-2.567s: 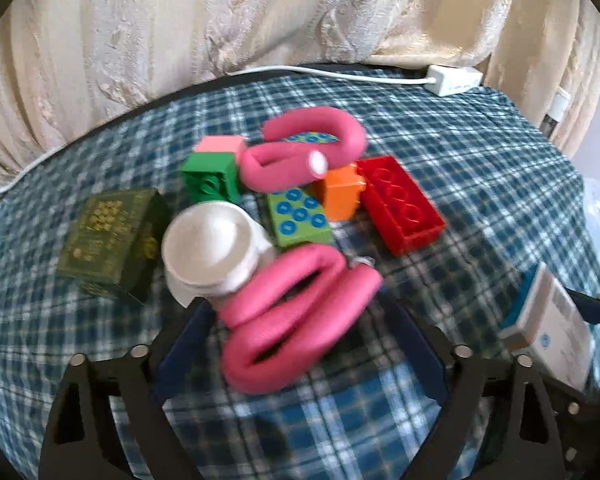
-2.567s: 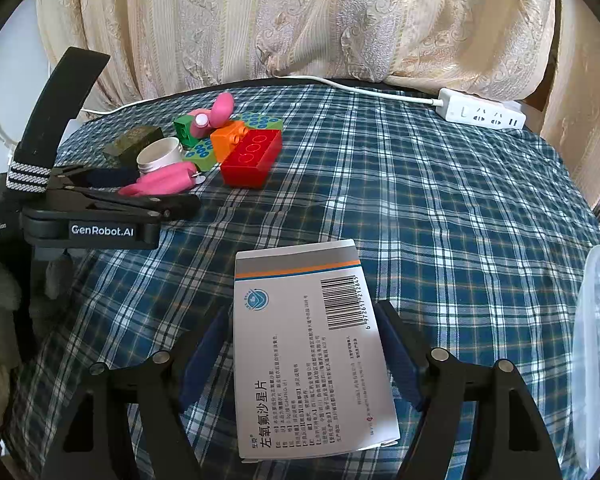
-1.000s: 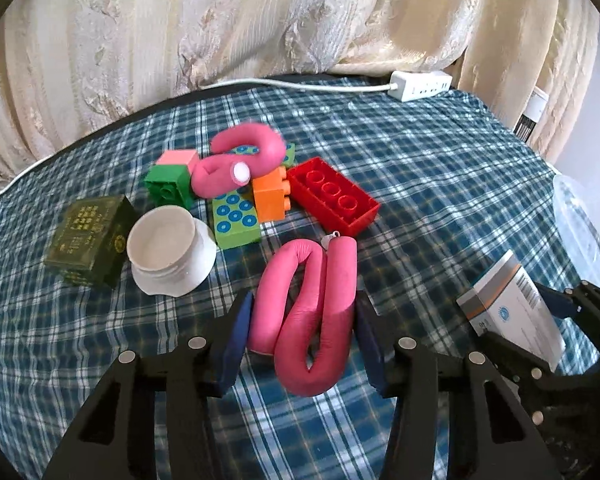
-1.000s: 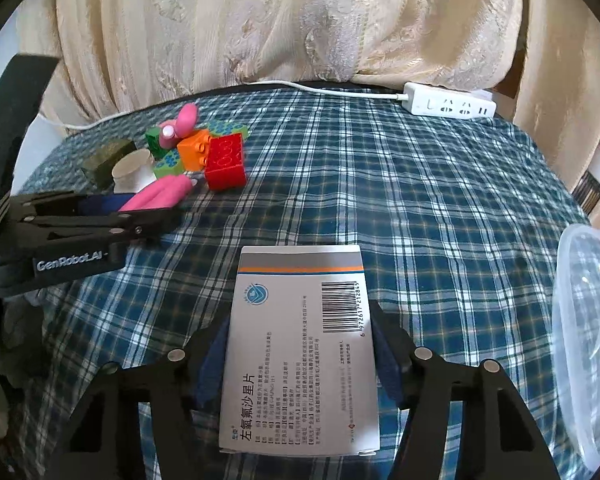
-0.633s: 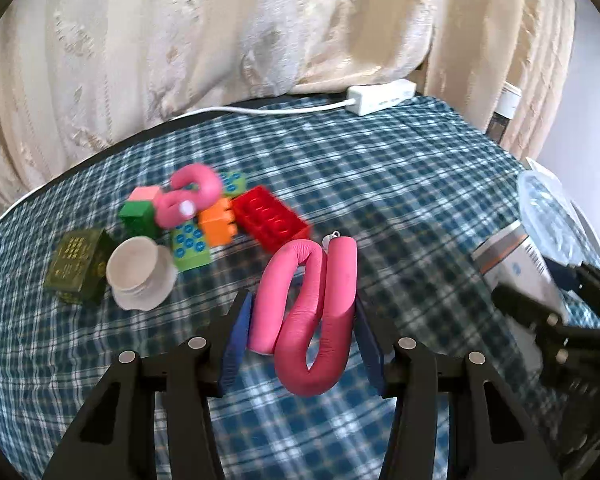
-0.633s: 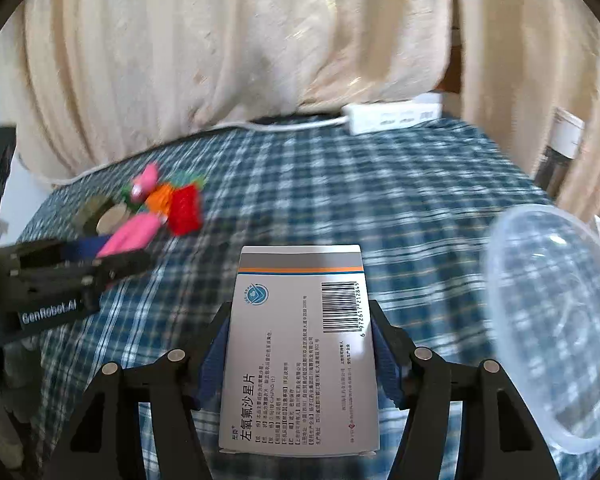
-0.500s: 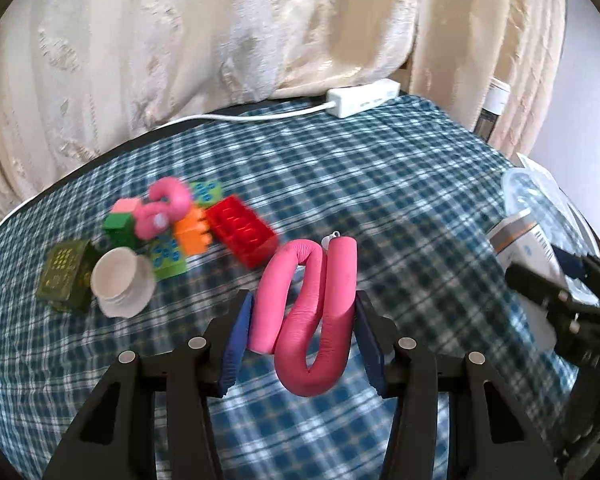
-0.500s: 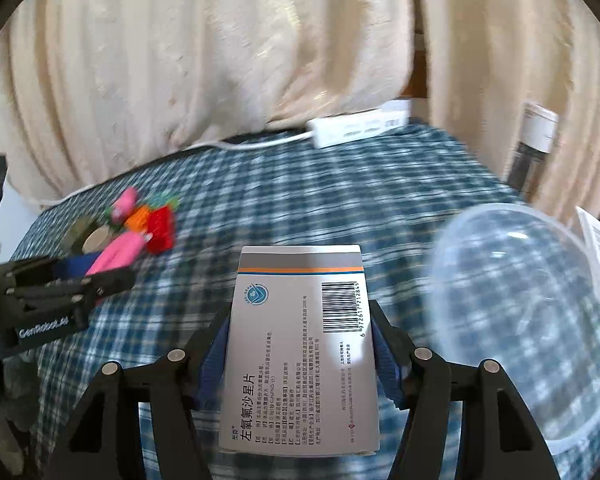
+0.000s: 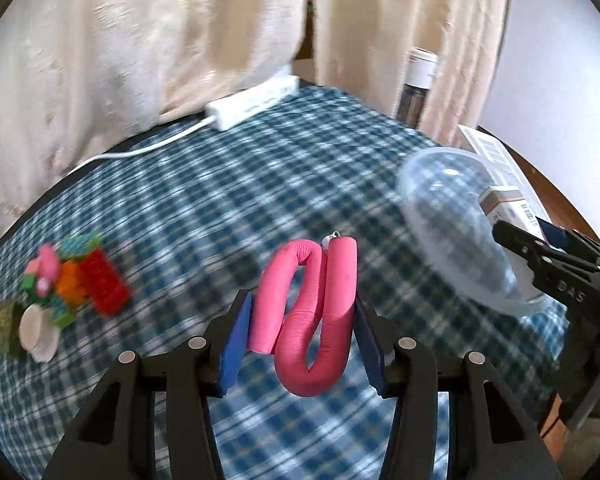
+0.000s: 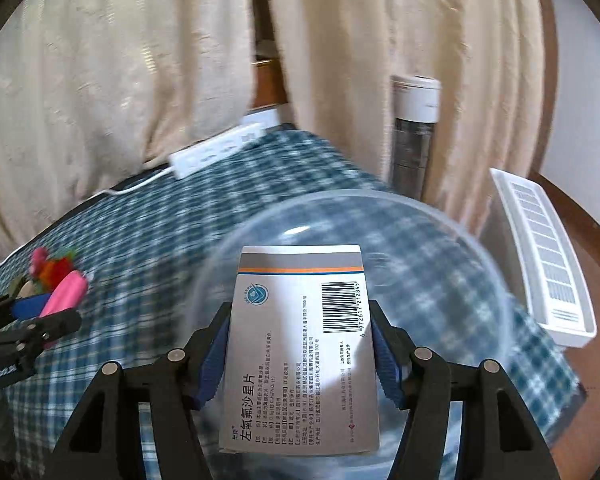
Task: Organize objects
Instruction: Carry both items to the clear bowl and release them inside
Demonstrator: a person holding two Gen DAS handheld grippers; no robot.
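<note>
Right gripper point(image 10: 302, 344) clamped on medicine box point(image 10: 300, 344), held over clear plastic bowl point(image 10: 480, 248), likely for drop inside. Left gripper point(image 9: 300, 336) squeezes folded pink foam roller point(image 9: 312, 316); bowl at 2 o'clock, probably next there. Toy bricks point(image 9: 96, 284) remain at 9 o'clock.

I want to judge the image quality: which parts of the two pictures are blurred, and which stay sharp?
Left wrist view: the foam roller in the left hand-held gripper is sharp; the cloth and blocks are smeared by motion blur. Right wrist view: the box in the right hand-held gripper is sharp, its barcode crisp; the bowl and cloth are blurred. Both views bend at the edges.
</note>
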